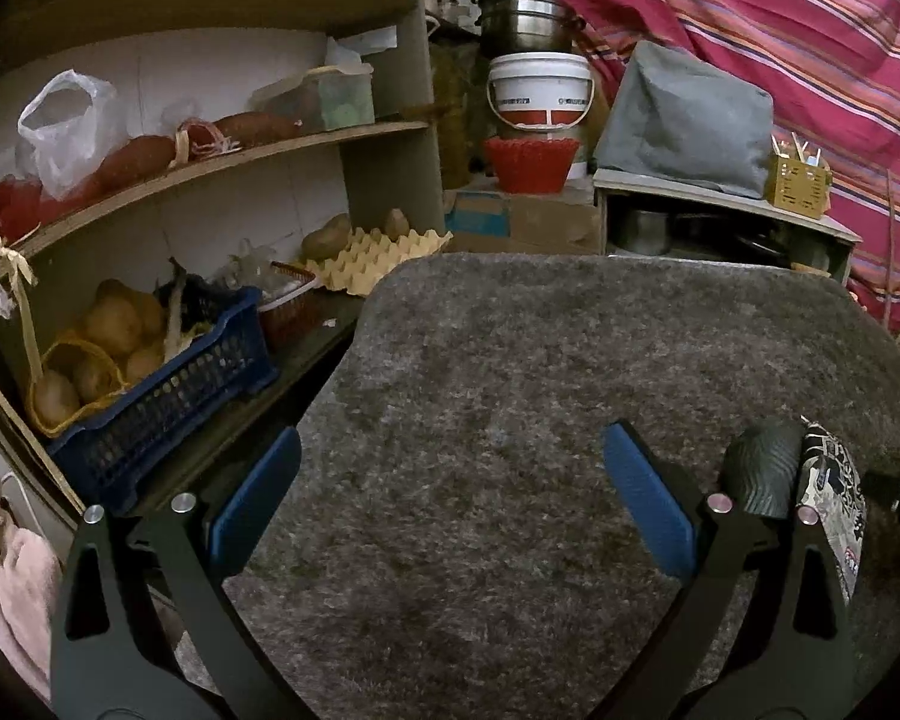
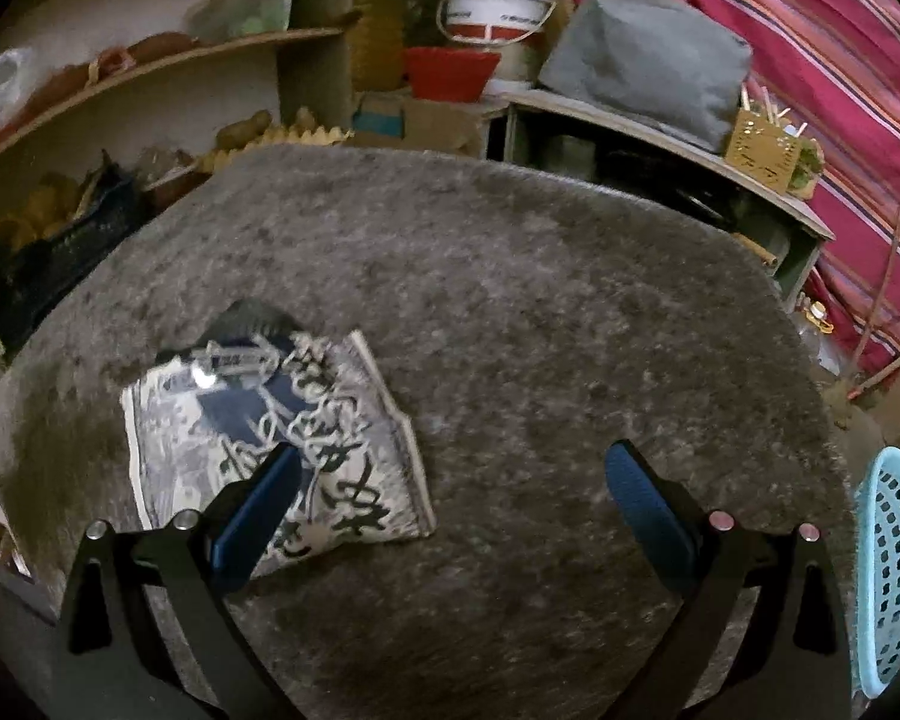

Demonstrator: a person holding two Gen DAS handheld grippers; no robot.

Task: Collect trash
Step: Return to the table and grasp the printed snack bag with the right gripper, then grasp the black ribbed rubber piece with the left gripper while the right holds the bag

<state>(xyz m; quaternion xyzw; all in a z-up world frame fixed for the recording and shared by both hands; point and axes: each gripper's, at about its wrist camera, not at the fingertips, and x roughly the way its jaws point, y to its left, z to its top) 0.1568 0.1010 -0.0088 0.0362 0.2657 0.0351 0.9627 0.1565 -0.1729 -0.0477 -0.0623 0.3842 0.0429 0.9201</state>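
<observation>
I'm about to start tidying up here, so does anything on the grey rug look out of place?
Yes. An empty printed wrapper lies flat and crumpled on the grey rug, loose litter by the look of it. The right gripper hovers open beside it, and a light blue basket stands at the rug's right edge.

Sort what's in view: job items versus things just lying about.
Job: printed wrapper on the grey rug; light blue basket; both claws, open.
Lying about: potato crate, egg tray, white bucket, red bowl, striped cloth.
</observation>
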